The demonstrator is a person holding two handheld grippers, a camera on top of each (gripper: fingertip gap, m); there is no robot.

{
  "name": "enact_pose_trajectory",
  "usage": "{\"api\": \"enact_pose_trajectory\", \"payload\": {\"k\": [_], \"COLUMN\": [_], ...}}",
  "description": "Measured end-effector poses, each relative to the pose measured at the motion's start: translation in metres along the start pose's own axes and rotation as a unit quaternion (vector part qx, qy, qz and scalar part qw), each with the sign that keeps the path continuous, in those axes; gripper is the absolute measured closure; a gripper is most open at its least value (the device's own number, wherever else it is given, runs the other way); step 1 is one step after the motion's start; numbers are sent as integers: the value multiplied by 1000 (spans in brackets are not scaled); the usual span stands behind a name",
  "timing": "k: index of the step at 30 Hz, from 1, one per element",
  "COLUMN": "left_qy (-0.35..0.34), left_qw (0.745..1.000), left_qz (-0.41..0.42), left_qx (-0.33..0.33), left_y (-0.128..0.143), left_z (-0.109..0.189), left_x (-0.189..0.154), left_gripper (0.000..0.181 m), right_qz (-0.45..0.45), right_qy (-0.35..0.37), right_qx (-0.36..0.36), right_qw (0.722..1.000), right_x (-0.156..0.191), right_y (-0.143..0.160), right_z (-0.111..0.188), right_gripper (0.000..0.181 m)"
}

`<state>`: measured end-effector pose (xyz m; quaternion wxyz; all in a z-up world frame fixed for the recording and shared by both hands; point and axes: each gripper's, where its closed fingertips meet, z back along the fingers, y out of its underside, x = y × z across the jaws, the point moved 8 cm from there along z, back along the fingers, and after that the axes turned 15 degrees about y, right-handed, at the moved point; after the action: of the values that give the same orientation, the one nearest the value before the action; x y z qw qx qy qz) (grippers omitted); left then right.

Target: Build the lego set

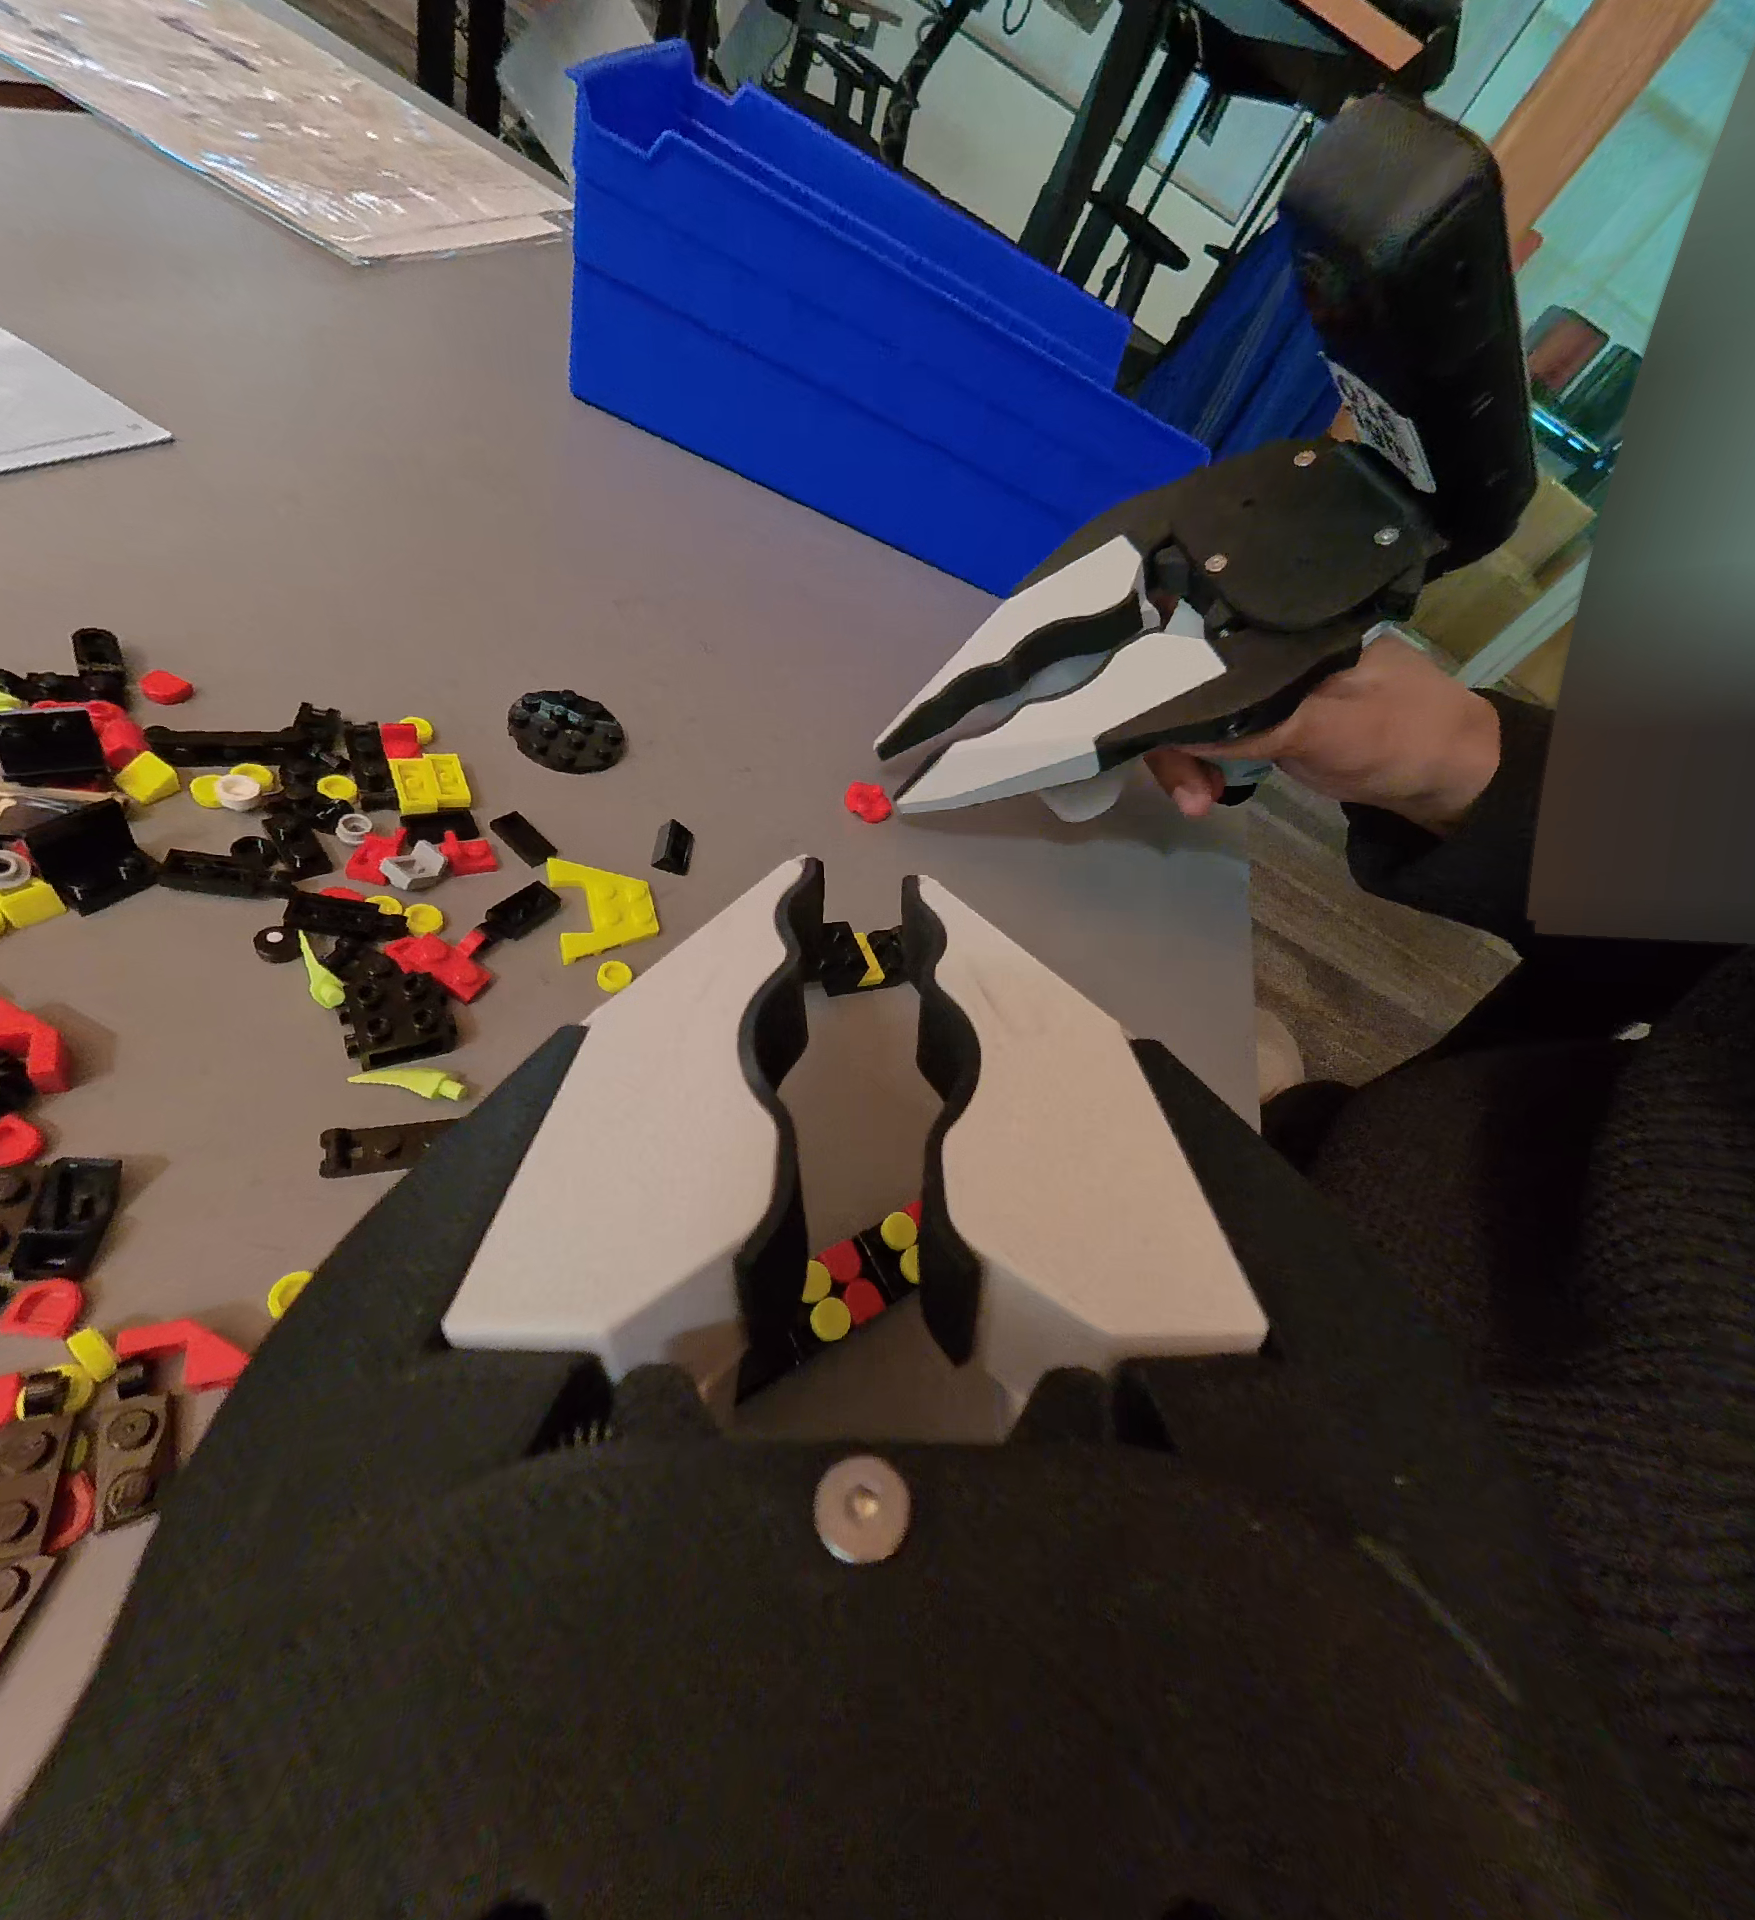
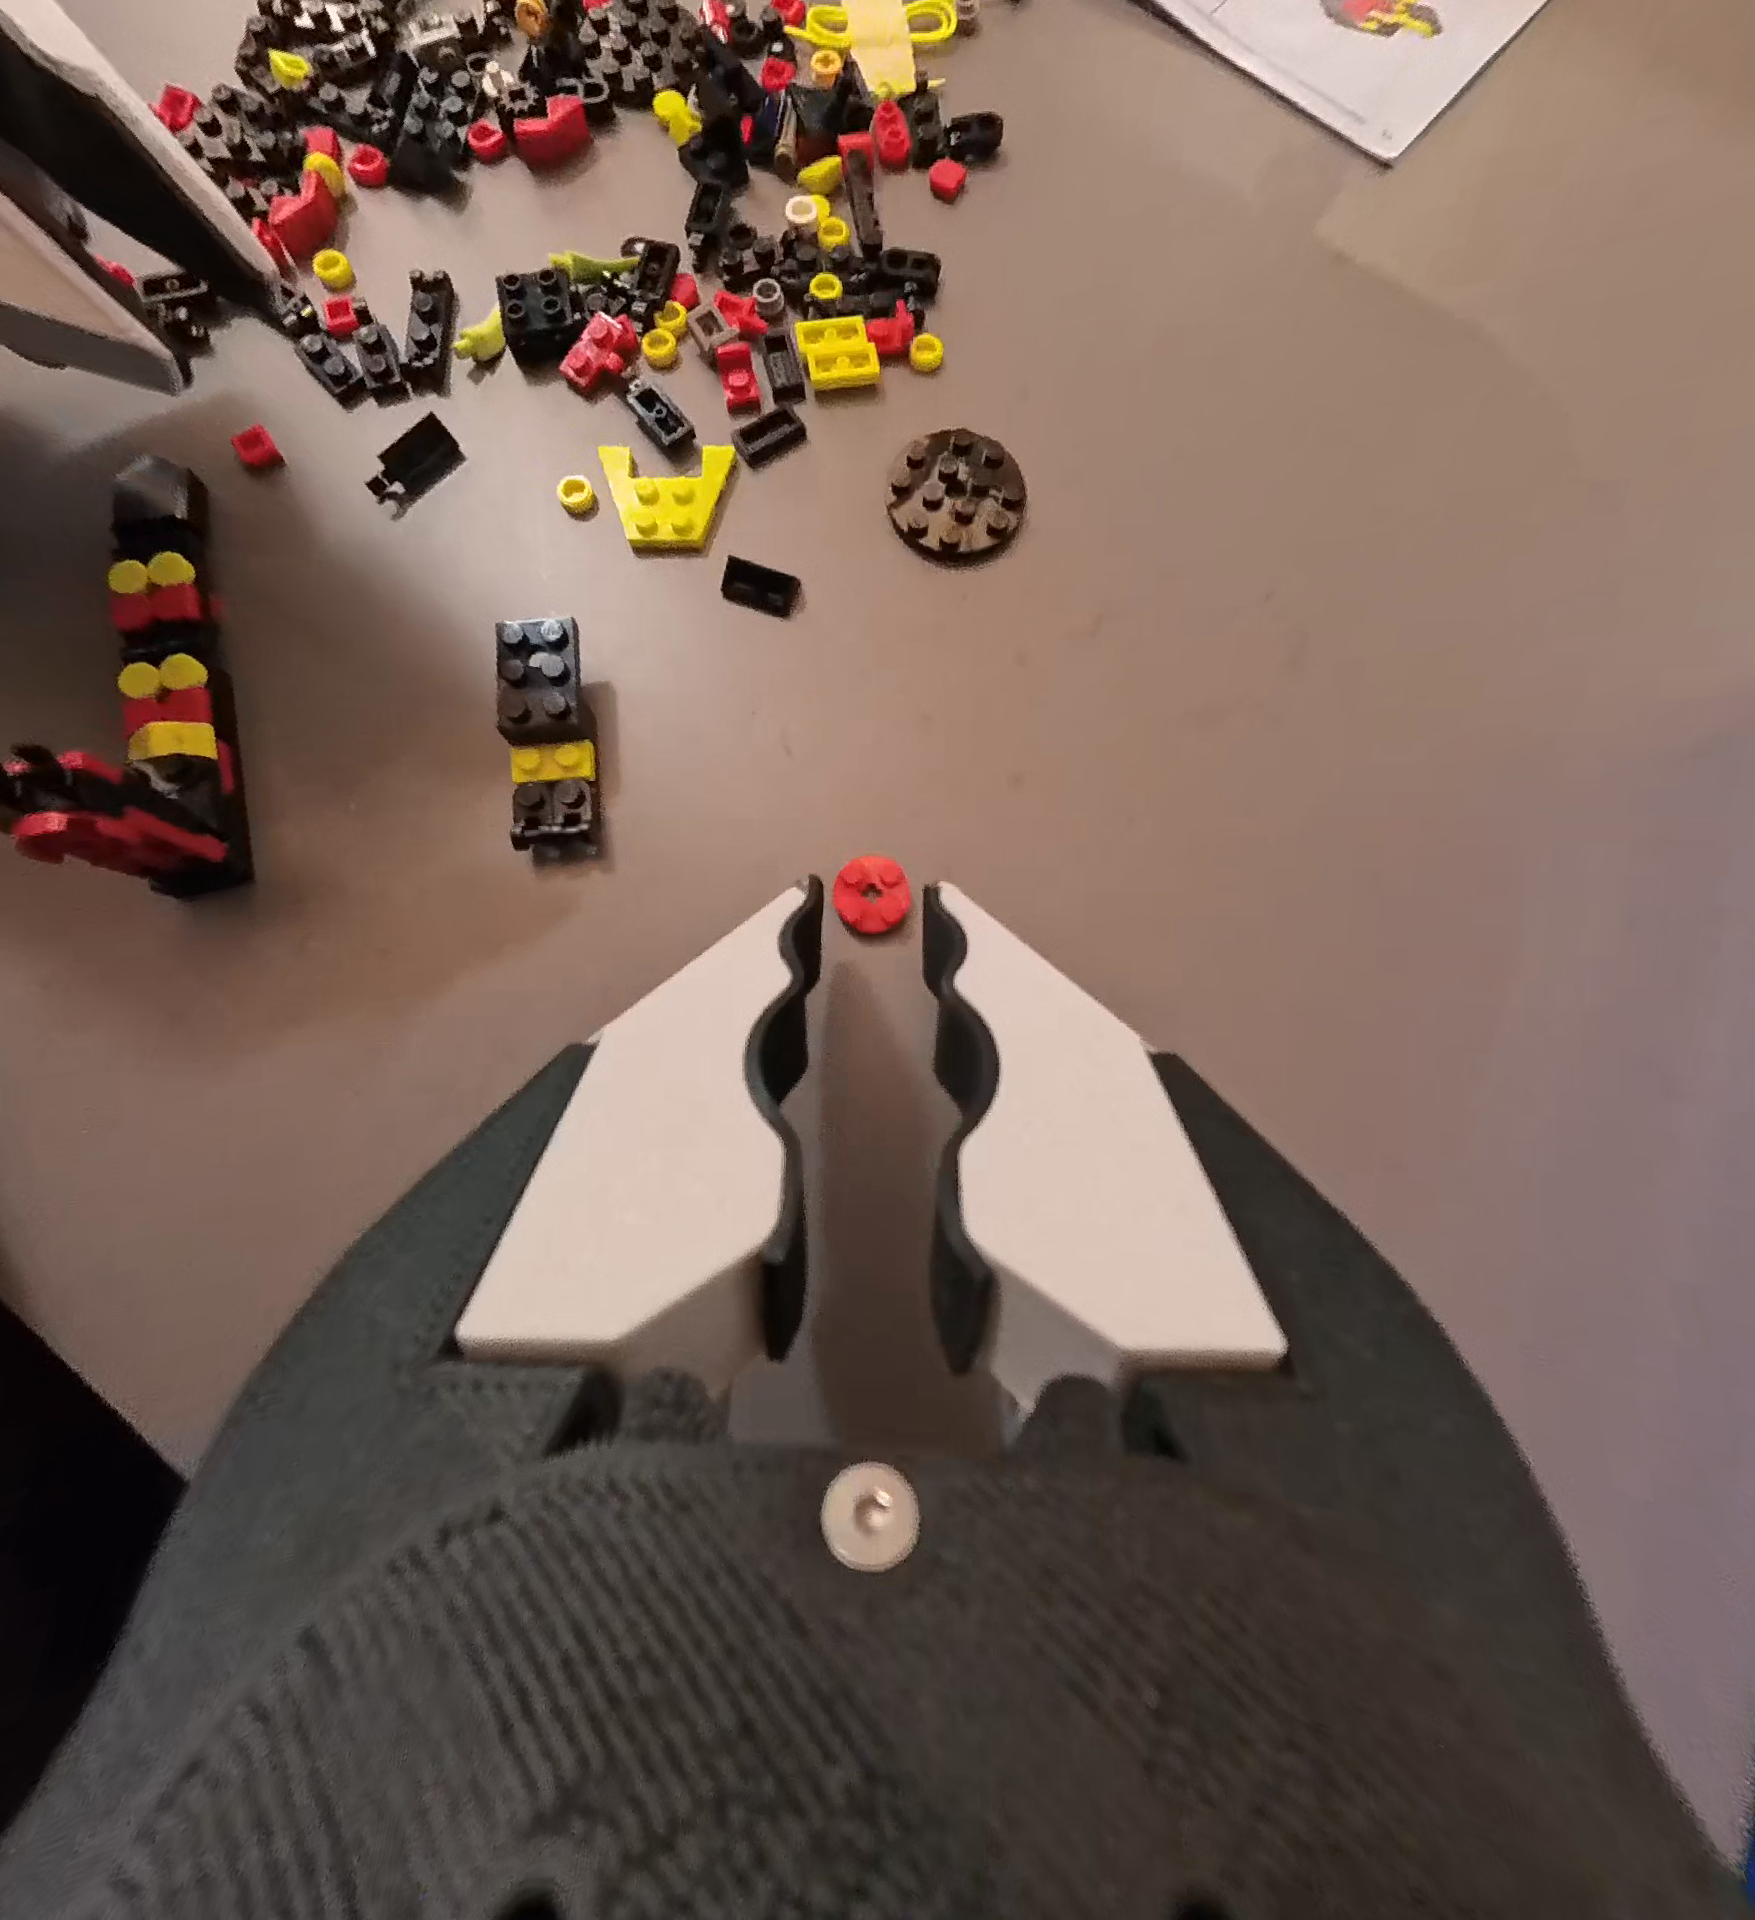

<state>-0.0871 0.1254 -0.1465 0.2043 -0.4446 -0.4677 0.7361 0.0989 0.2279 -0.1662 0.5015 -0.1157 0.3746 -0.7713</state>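
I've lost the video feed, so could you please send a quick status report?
Right gripper open, tips beside small round red plate on grey table. Left gripper open above black-and-yellow sub-assembly. Path clear.

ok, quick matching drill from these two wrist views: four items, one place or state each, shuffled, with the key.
Items
1. red round plate
2. yellow wedge plate
3. black round plate
4. blue bin

Places or states
A. at the far edge of the table, past the loose bricks
B. just beyond the open right gripper tips
C. lying apart, right of the yellow wedge in the right wrist view
D. beside a small yellow round stud, near edge of the brick pile

Pairs: 1-B, 2-D, 3-C, 4-A
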Motion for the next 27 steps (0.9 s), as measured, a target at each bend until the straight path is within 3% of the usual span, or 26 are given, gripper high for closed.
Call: {"api": "enact_pose_trajectory", "payload": {"k": [17, 23, 25, 27], "left_qy": [-1, -18, -31, -38], "left_qw": [1000, 999, 998, 997], "left_qz": [5, 16, 31, 49], "left_qx": [14, 27, 34, 49], "left_y": [2, 3, 3, 3], "left_z": [-4, -6, -8, -13], "left_x": [2, 6, 9, 12], "left_gripper": [168, 168, 168, 168], "right_qz": [-9, -29, -43, -43], "right_qy": [-10, -35, -58, -74], "right_qx": [17, -13, -27, -28], "right_qw": [1000, 999, 997, 996], "right_x": [2, 9, 18, 29], "right_y": [1, -7, -12, -15], "right_z": [-8, 0, 5, 7], "right_gripper": [168, 169, 181, 181]}}
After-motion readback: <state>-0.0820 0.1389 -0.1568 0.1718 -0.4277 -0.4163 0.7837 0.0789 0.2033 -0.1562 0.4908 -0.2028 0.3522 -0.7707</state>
